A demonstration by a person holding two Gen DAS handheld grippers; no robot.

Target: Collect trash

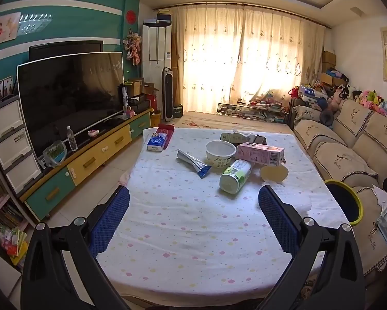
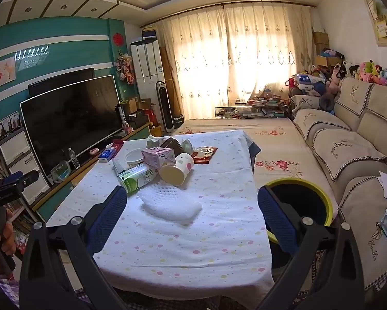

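Lying sideways, the green can [image 1: 235,177] aims its base nearward.

I see the trash clustered on the far half of the desk [image 1: 183,232]. A green-and-white can [image 1: 235,177] lies on its side, base toward me. Behind it a pink carton [image 1: 260,153] rests flat, touching a white bowl [image 1: 220,152] that stands upright. A silver-blue wrapper [image 1: 192,162] lies left of the bowl. A dotted paper cup [image 2: 176,169] lies tipped over beside the can, and white foam netting [image 2: 171,204] lies nearest me. The yellow-rimmed bin [image 2: 300,201] stands right of the desk.
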